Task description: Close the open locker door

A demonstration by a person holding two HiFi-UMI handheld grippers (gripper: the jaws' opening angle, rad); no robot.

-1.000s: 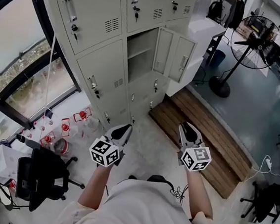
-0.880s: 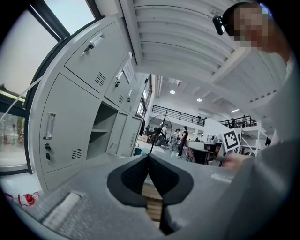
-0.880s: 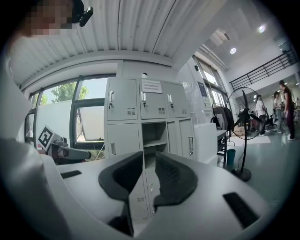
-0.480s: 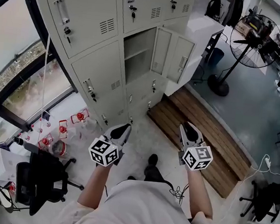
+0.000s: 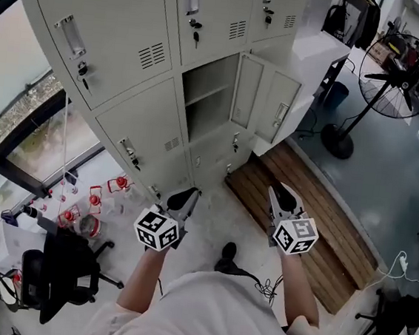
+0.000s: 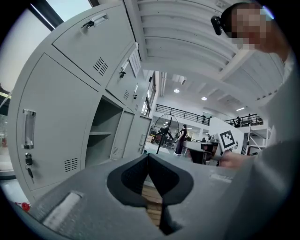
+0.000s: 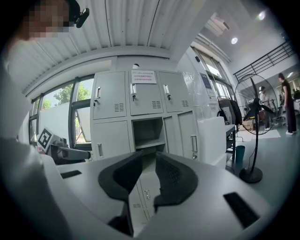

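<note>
The grey locker bank has one open compartment point(image 5: 208, 96) in its middle column, with a shelf inside. Its door point(image 5: 265, 102) stands swung out to the right. Both grippers are held low in front of the person, well short of the lockers and touching nothing. My left gripper point(image 5: 189, 193) is shut, its tips meeting with nothing between them. My right gripper point(image 5: 276, 190) is open by a narrow gap and empty. The right gripper view looks straight at the open compartment point(image 7: 147, 133) and the door point(image 7: 187, 136). The left gripper view shows the compartment point(image 6: 101, 133) at a slant.
A wooden platform point(image 5: 316, 211) lies on the floor right of the lockers, and a white cabinet point(image 5: 311, 55) stands behind the open door. A pedestal fan point(image 5: 398, 71) stands far right. A black office chair point(image 5: 57, 273) and red-capped bottles point(image 5: 94, 203) are at the lower left.
The person has stepped toward the lockers, which now look larger and sit further right in the head view. Both grippers keep the same pose in front of the body.
</note>
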